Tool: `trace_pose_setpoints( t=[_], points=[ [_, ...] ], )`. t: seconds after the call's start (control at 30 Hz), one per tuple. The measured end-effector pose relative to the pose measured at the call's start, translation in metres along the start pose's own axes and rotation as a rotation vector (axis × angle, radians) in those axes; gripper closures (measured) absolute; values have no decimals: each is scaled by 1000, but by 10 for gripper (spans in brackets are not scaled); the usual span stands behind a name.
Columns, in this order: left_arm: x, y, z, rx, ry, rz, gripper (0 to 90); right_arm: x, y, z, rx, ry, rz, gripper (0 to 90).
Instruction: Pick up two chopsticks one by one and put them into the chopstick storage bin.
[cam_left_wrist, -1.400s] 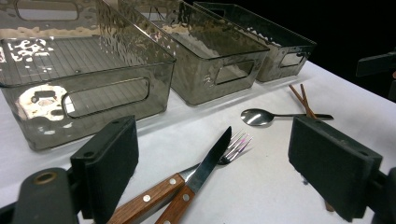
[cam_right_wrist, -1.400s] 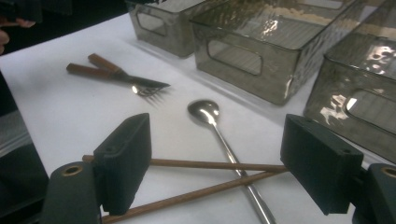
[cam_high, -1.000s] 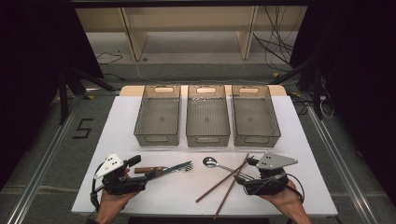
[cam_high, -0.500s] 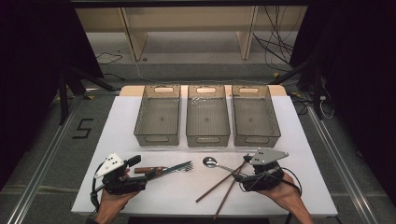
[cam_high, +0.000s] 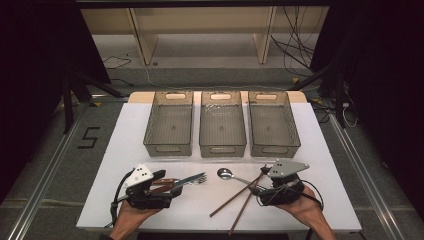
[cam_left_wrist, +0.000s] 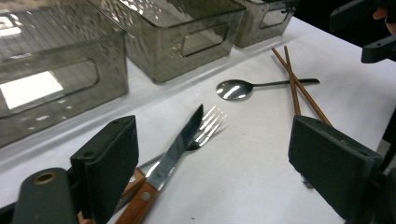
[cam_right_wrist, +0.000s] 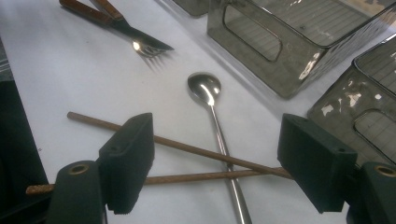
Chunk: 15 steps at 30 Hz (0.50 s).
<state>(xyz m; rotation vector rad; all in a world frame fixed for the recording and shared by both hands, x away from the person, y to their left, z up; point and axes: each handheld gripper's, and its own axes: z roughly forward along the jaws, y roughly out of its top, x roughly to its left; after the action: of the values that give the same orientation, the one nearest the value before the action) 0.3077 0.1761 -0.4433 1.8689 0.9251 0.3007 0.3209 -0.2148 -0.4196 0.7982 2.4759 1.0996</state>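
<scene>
Straddling the crossed chopsticks (cam_right_wrist: 196, 156) and spoon (cam_right_wrist: 212, 107) with right gripper (cam_right_wrist: 219, 163) wide, needed lowering squarely onto one.

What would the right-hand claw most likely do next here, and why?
Probably lower a little and close on the chopsticks. The right gripper has its jaws open on either side of them, where they cross over the spoon handle, and the three bins beyond hold nothing yet.

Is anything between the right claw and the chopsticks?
Nothing visible. The right claw is open, its jaws straddling the crossed chopsticks. They lie over the spoon handle, which passes beneath them.
</scene>
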Motion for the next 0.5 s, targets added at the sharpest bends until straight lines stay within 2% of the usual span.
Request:
trace_pose_setpoints(
  t=[0.17, 0.3, 0.33, 0.37, 0.43, 0.5],
  points=[
    [-12, 6, 13, 42, -35, 27, 158, 0, -2, -1, -6, -2, 1, 279],
    [-19, 8, 22, 76, -53, 48, 158, 0, -1, -2, 8, 0, -16, 278],
    [-19, 8, 22, 84, -55, 50, 157, 0, 2, 0, 38, -6, -55, 279],
    [-20, 8, 23, 87, -54, 49, 157, 0, 2, 0, 38, -6, -55, 279],
    [-19, 8, 22, 87, -55, 48, 157, 0, 7, 2, 65, 7, -90, 280],
    [-19, 8, 21, 78, -54, 45, 157, 1, 16, 8, 116, 35, -167, 291]
  ],
)
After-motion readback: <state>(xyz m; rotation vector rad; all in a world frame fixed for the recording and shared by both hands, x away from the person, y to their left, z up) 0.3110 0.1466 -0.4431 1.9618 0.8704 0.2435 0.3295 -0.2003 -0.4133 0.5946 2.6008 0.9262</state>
